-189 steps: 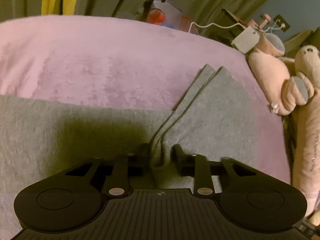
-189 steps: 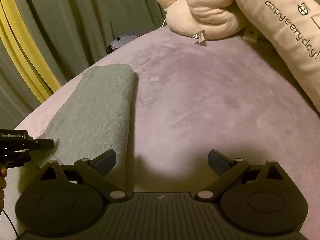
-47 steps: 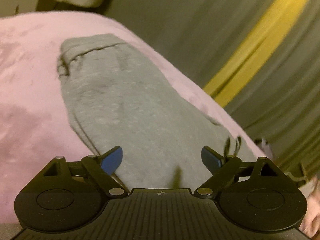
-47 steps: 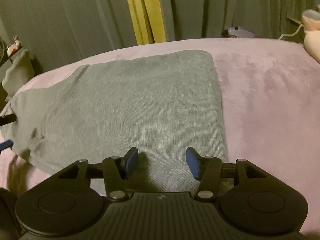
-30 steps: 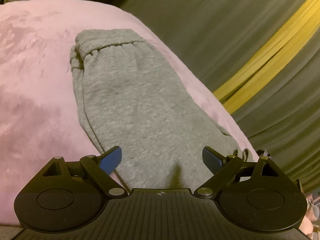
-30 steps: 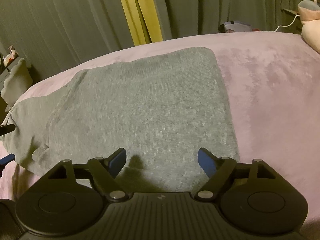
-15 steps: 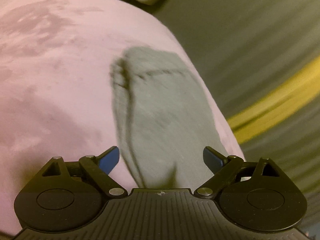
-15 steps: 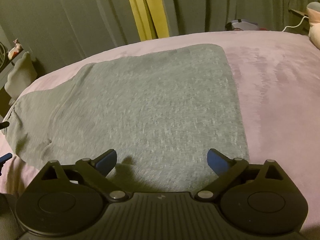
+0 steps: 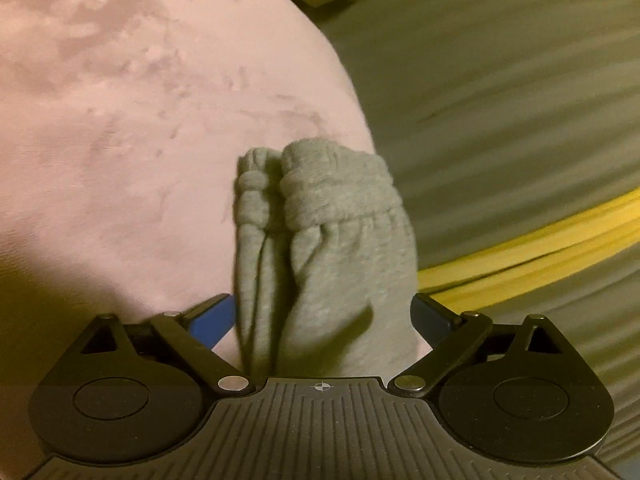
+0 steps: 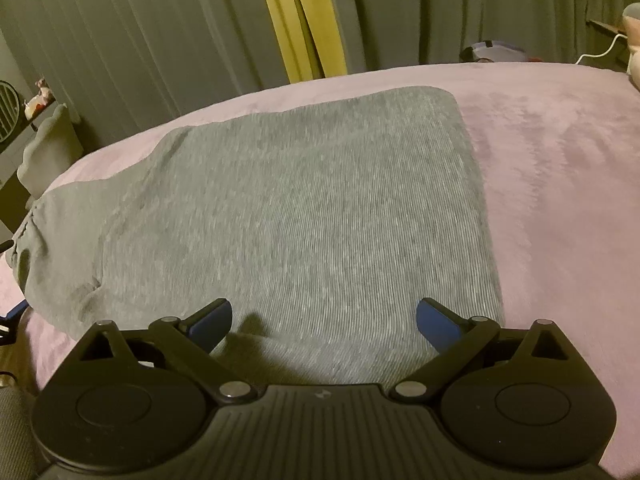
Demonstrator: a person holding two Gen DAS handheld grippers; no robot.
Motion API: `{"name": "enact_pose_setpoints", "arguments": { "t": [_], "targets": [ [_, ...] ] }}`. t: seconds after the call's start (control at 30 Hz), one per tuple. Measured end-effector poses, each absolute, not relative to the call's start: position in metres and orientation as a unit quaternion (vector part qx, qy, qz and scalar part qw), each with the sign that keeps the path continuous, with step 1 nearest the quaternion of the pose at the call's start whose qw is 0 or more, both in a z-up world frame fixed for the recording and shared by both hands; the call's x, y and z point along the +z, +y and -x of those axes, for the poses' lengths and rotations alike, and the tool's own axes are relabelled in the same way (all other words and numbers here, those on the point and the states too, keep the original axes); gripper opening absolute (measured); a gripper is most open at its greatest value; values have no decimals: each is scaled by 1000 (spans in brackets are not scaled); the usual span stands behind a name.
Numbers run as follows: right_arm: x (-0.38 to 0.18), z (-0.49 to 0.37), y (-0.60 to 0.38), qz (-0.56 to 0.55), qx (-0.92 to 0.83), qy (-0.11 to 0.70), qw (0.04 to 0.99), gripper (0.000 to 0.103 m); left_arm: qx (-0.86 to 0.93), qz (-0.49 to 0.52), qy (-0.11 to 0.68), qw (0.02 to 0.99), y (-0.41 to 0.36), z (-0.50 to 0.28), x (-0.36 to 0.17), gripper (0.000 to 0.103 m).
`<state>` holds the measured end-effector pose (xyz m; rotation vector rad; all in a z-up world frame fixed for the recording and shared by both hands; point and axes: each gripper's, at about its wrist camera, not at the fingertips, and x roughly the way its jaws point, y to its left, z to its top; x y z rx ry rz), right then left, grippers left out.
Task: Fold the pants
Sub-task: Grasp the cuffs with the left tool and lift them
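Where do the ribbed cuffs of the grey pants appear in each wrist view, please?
Left wrist view: the cuffs sit at centre, just ahead of the open left gripper, near the pink blanket's edge.
Right wrist view: the cuffs are bunched at the far left edge.
Shared landmark: the yellow curtain stripe.

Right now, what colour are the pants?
Heather grey pants, clearest in the right wrist view.
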<state>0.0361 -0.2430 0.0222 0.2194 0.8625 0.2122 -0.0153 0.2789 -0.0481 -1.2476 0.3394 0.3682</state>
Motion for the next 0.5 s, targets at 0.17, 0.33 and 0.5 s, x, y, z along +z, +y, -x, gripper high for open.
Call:
{"name": "enact_pose_setpoints", "arguments": {
  "t": [0.17,0.33,0.5],
  "targets": [
    [22,-39,-243,-108,100,413,899,99,101,582,134,796,293,10,-54,82],
    [22,-40,-242,-106,100,410,901,99,81,628,126,764,309,6,-78,45],
    [21,-41,-241,-103,98,407,902,99,52,620,116,774,309,2,-77,34]
  ]
}}
